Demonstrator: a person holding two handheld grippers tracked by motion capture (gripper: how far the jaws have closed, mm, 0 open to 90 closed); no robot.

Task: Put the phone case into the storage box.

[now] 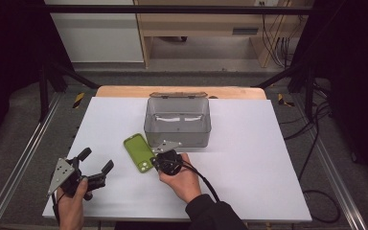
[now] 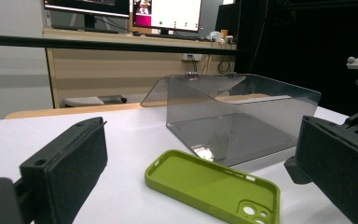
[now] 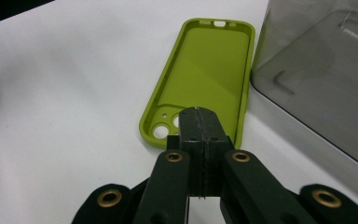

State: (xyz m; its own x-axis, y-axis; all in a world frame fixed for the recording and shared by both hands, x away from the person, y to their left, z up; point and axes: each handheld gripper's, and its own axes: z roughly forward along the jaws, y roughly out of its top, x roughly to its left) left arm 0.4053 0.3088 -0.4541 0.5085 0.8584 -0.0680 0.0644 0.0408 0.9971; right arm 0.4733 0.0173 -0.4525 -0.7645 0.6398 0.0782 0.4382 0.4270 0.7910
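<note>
Right gripper view: right gripper (image 3: 199, 122) jaws pressed together over the camera end of the green phone case (image 3: 205, 70); whether its edge is pinched, cannot tell. Case lies just beside the grey box (image 1: 177, 120). Left gripper (image 1: 96, 165) wide open, empty.

Phone case (image 3: 200, 74): plain lime green, no pattern. Box (image 1: 177, 122): smoky grey, see-through, its open lid (image 1: 178, 95) the same tint. Worktop (image 1: 249, 158): white sheet over a pale wood edge. Both grippers, left (image 1: 96, 165) and right (image 3: 199, 126): matte black jaws, brass-coloured rivets, grey plates on top. Sleeve (image 1: 211, 213): black.
</note>
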